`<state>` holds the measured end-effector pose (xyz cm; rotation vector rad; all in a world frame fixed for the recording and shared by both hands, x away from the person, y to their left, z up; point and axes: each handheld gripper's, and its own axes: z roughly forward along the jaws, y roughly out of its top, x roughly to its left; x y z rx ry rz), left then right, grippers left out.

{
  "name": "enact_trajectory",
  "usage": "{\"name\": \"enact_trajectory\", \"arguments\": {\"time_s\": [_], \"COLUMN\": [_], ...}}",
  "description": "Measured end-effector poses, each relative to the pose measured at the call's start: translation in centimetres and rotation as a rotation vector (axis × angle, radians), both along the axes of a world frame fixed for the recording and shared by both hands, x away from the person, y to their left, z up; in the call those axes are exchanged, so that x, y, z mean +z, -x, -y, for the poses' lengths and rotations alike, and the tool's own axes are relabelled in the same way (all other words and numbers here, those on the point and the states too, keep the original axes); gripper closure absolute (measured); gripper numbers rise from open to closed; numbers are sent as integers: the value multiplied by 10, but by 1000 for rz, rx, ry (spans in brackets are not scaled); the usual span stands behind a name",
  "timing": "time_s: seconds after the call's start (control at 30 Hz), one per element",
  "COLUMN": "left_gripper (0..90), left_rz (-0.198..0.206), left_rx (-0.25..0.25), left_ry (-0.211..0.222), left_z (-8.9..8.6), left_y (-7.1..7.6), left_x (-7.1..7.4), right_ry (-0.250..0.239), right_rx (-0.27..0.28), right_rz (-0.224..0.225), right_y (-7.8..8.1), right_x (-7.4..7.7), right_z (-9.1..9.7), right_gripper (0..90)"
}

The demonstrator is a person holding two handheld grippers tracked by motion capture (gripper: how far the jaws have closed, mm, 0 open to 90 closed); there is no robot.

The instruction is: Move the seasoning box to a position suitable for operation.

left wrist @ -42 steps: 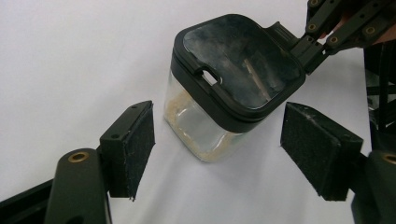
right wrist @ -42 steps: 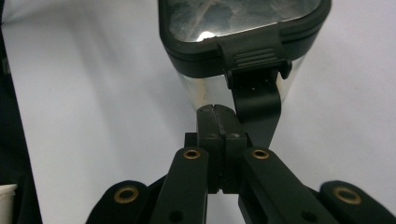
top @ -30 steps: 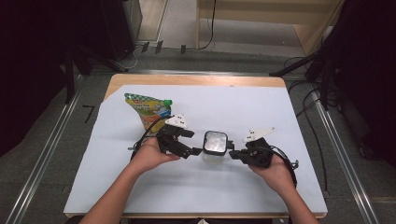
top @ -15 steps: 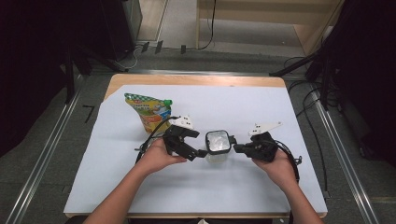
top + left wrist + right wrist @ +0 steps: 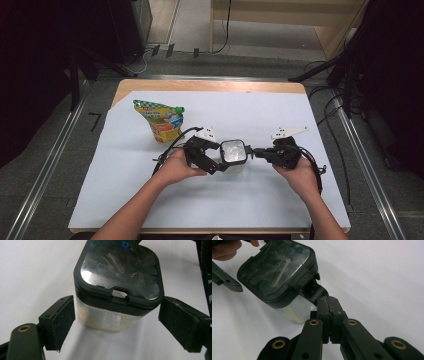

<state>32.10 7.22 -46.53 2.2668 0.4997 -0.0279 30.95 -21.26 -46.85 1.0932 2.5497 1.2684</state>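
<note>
Big table [image 5: 150, 200] with a white cover, flat and bare enough to work on.

Off to the far left side, a bright food pouch [image 5: 161, 121] with a green cap, standing up, well apart from the hands. Probably parked there to wait its turn. Lots of colours and some writing on the front, but too small to read.

In the middle of the table, between both hands, a see-through box [image 5: 233, 152] with a black lid [image 5: 120, 267]. Upright on the white cover, with a little pale, crumbly stuff at the bottom.

Left gripper [image 5: 117, 323] wide, just been opening, with the box standing between the two black pads. Close on both sides, but not pressing. Looks ready to hug the box and keep it from sliding.

Right gripper [image 5: 327, 300] squeezed tight, tips right at the black flap [image 5: 315, 291] on the lid's edge. Maybe pinching it, maybe only touching; hard to tell. Likely there to pull the lid up.

Tiny things last: a small blue mark [image 5: 125, 243] on the lid's far edge, cut off, not readable. A little white tab [image 5: 119, 293] at the near catch, no words on it.
</note>
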Motion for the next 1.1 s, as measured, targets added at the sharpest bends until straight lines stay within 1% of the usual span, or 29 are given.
{"name": "enact_trajectory", "arguments": {"time_s": [0.1, 0.13, 0.2, 0.37, 0.5, 0.57, 0.67, 0.73, 0.87, 0.9, 0.93, 1.1], "left_gripper": [155, 157, 161, 161, 163, 163, 165, 169, 170, 171, 172, 173], "left_rz": [14, 20, 33, 38, 40, 40, 36, 38, 41, 52, 58, 58], "left_rx": [-14, -22, -33, -76, -99, -101, -98, -94, -101, -107, -108, -116], "left_ry": [-3, 3, -2, -9, -21, -19, -17, -18, -33, -45, -47, -68], "left_z": [4, 5, 8, 10, 10, 11, 10, 9, 10, 11, 12, 14], "left_y": [-2, -3, -4, -9, -11, -12, -12, -12, -12, -12, -11, -11], "left_x": [0, 0, 0, 0, 2, 2, 2, 3, 4, 5, 6, 8], "right_ry": [3, 2, 5, 11, 13, 17, 32, 29, 28, 30, 33, 35], "right_rx": [-4, -5, -6, -11, -20, -29, -28, -30, -29, -25, -25, -25], "right_rz": [-11, -9, -6, -2, -4, -7, -14, -15, -16, -17, -18, -25], "right_y": [-1, -1, -1, 0, -1, -1, -1, -2, -2, -2, -2, -2], "right_x": [-2, -2, -2, -2, -3, -4, -6, -6, -6, -6, -7, -8], "right_z": [0, 0, 0, -1, -1, -2, -3, -3, -4, -4, -4, -3], "right_gripper": [900, 900, 900, 900, 900, 900, 900, 900, 900, 900, 900, 900]}}
